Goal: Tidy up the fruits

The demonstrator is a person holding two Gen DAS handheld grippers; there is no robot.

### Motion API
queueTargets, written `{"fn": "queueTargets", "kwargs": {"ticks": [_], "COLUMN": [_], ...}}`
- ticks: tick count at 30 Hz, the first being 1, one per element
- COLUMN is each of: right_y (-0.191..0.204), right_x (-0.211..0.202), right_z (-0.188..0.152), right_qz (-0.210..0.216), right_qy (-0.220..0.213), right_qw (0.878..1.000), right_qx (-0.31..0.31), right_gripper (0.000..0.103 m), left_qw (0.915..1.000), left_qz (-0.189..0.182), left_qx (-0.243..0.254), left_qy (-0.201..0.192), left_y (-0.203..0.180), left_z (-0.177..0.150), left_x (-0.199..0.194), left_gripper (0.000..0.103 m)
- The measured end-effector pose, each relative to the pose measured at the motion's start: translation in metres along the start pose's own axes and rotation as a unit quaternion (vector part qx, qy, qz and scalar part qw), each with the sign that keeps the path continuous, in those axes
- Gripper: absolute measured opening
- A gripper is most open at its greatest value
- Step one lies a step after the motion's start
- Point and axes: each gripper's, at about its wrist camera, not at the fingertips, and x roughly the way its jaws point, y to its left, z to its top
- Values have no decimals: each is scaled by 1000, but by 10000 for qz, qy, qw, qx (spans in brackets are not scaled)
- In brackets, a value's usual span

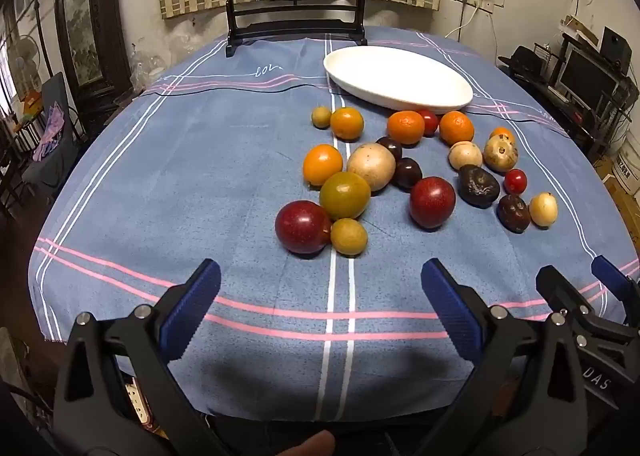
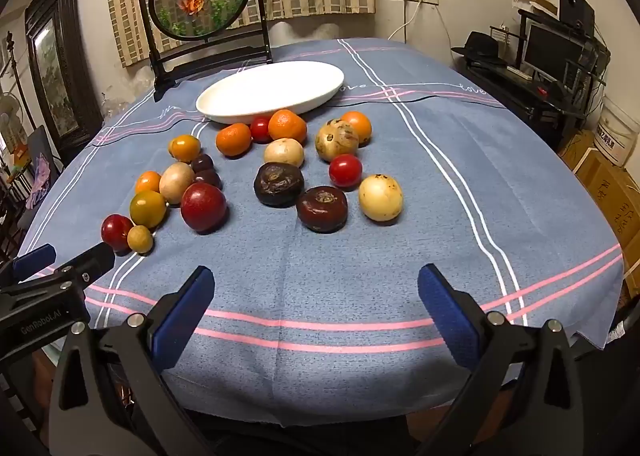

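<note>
Item 1, left gripper (image 1: 320, 310): blue-padded jaws spread wide, nothing between them, hovering over the near edge of the tablecloth (image 1: 200, 176). Seen from the right wrist camera, its body carries the lettering "GenRobot.AI".

Item 2, tablecloth: blue, with pink and white stripes; cursive "love" is stitched along the far pink band, legible in the right wrist view.

Item 3, fruits, loose on the cloth, none yet on the plate. Left cluster: dark red plum (image 1: 303, 227) touching a small yellow-green fruit (image 1: 349, 236), a green-orange tomato (image 1: 345, 195) behind them, an orange tomato (image 1: 322, 165) and a pale tan round fruit (image 1: 371, 167). Centre: second red plum (image 1: 432, 202), tangerines (image 1: 405, 127) near the plate rim. Right: wrinkled dark fruit (image 2: 279, 184), cherry tomato (image 2: 345, 170), pale yellow fruit (image 2: 380, 197).

Item 4, white oval plate (image 2: 240, 98): behind the fruits, bare.

Item 5, right gripper (image 2: 316, 312): jaws fully apart, holding nothing, over the near edge. In the left wrist view its side shows partial lettering "DAS".

Item 6, cardboard boxes (image 2: 612, 192), far right: printed characters, unreadable.
</note>
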Motion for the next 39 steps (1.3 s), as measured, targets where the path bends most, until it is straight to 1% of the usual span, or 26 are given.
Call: {"fn": "queueTargets", "kwargs": {"ticks": [7,12,14,39], "right_y": [0,-2,-2,-1], "right_x": [0,-4,-2,2], "right_z": [0,3,2,1], "right_qz": [-11,-17,-17,16], "right_qy": [-1,24,30,84], "right_qw": [10000,10000,10000,10000], "right_qx": [-21,-22,-18,-10], "right_gripper": [102,102,102,102], "left_qw": [9999,9999,9998,9998], "left_qz": [2,35,-22,-41], "left_qx": [58,109,-7,-4], "left_qy": [108,93,214,214], "left_y": [-1,-7,-1,-4], "left_z": [-7,-17,-1,-2], "left_x": [2,-6,8,9], "left_gripper": [101,101,101,101]}}
